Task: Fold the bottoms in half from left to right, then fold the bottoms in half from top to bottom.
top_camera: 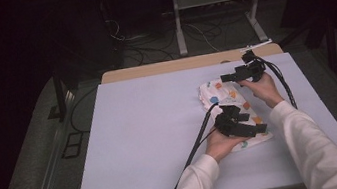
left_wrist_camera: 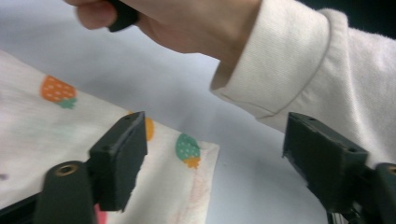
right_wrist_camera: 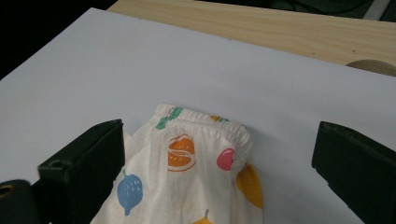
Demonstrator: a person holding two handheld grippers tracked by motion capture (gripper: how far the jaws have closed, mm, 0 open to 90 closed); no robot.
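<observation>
The folded white cloth (top_camera: 233, 115), printed with colourful fruit, lies on the table (top_camera: 151, 127) between my hands. My left hand-held gripper (top_camera: 258, 130) and right hand-held gripper (top_camera: 224, 78) both stand apart, empty.

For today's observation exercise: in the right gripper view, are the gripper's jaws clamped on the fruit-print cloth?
No: the right gripper's jaws stand wide apart, with the fruit-print cloth lying loose between them.
</observation>
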